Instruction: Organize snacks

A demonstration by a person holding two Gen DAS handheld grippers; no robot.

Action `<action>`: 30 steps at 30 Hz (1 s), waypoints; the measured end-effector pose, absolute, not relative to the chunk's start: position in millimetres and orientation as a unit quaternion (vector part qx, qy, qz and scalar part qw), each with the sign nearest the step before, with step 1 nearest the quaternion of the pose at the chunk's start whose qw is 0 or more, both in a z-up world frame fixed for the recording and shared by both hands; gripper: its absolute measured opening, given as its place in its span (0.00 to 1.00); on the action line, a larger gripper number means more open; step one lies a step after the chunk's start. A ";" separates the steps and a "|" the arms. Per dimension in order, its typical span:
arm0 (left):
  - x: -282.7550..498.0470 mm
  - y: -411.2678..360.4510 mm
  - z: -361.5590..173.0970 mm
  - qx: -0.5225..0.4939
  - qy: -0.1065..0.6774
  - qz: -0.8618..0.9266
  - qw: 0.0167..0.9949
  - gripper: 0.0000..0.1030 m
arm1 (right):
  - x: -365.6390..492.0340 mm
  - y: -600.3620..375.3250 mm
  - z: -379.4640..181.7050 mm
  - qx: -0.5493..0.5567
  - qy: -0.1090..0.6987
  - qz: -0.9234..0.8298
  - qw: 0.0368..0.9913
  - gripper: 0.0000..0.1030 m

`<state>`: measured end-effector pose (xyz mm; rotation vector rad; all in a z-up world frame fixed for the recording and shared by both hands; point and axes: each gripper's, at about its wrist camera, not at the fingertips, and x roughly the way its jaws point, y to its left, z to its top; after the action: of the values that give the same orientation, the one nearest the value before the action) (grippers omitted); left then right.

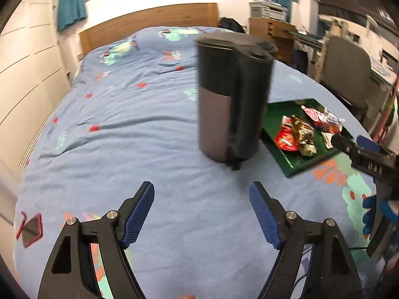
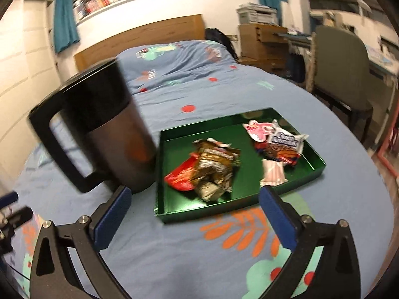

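Observation:
A green tray (image 2: 174, 209) lies on the blue bed cover and holds several snack packets: a red one (image 2: 180, 178), a brown and gold one (image 2: 215, 164), a white and pink one (image 2: 281, 142) and a pale one (image 2: 273, 174). The same green tray (image 1: 274, 129) shows at the right of the left wrist view. A tall dark jug with a handle (image 2: 112, 134) stands upright just left of the tray. My right gripper (image 2: 197, 195) hangs open before the tray's near edge, nothing between its fingers. My left gripper (image 1: 202, 189) is open and empty, short of the dark jug (image 1: 232, 94).
The bed cover (image 1: 124, 124) stretches far to the left and back, up to a wooden headboard (image 1: 149, 22). A red-edged phone (image 1: 31, 229) lies near the cover's left edge. A chair (image 2: 341, 74) and desk stand right of the bed. The right gripper's body (image 1: 369, 159) shows in the left view.

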<state>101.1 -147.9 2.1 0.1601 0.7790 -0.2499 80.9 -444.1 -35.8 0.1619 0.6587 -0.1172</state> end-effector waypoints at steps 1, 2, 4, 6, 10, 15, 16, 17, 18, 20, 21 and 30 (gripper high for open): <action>98.6 -141.9 2.8 0.075 0.377 -0.115 0.916 0.72 | 78.6 -434.7 -32.8 0.069 0.323 -0.054 0.942 1.00; 96.1 -134.3 3.9 0.072 0.376 -0.107 0.918 0.72 | 76.4 -425.3 -29.5 0.059 0.323 -0.050 0.943 1.00; 93.5 -125.1 2.6 0.068 0.376 -0.092 0.920 0.73 | 73.5 -412.7 -25.0 0.044 0.324 -0.042 0.944 1.00; 90.4 -114.2 1.5 0.067 0.375 -0.080 0.921 0.73 | 69.0 -398.6 -20.7 0.029 0.324 -0.038 0.945 1.00; 84.9 -98.0 -4.2 0.061 0.382 -0.072 0.919 0.73 | 62.2 -376.4 -13.9 0.006 0.321 -0.028 0.947 1.00; 79.8 -90.9 -6.6 0.056 0.383 -0.073 0.919 0.73 | 57.0 -354.6 -8.3 -0.015 0.324 -0.020 0.946 1.00; 79.1 -90.9 -6.4 0.053 0.383 -0.075 0.919 0.73 | 56.3 -351.7 -7.3 -0.019 0.325 -0.020 0.945 1.00; 79.2 -89.8 -4.7 0.051 0.383 -0.077 0.919 0.73 | 55.3 -349.4 -6.0 -0.022 0.326 -0.019 0.945 1.00; 78.6 -90.3 -4.1 0.051 0.383 -0.080 0.919 0.73 | 55.0 -348.3 -5.0 -0.023 0.327 -0.020 0.945 1.00; 76.6 -90.2 -2.2 0.051 0.381 -0.082 0.920 0.73 | 53.0 -346.1 -1.1 -0.025 0.326 -0.020 0.945 1.00; 76.1 -91.8 -1.0 0.051 0.380 -0.084 0.920 0.73 | 52.4 -345.3 0.7 -0.026 0.325 -0.020 0.945 1.00; 72.4 -102.0 8.4 0.053 0.370 -0.099 0.922 0.73 | 48.3 -348.8 10.2 -0.025 0.322 -0.026 0.946 1.00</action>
<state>72.4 -102.0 8.4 0.1089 0.7604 -0.2042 48.3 -348.8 10.2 -0.0511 0.6557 -0.0537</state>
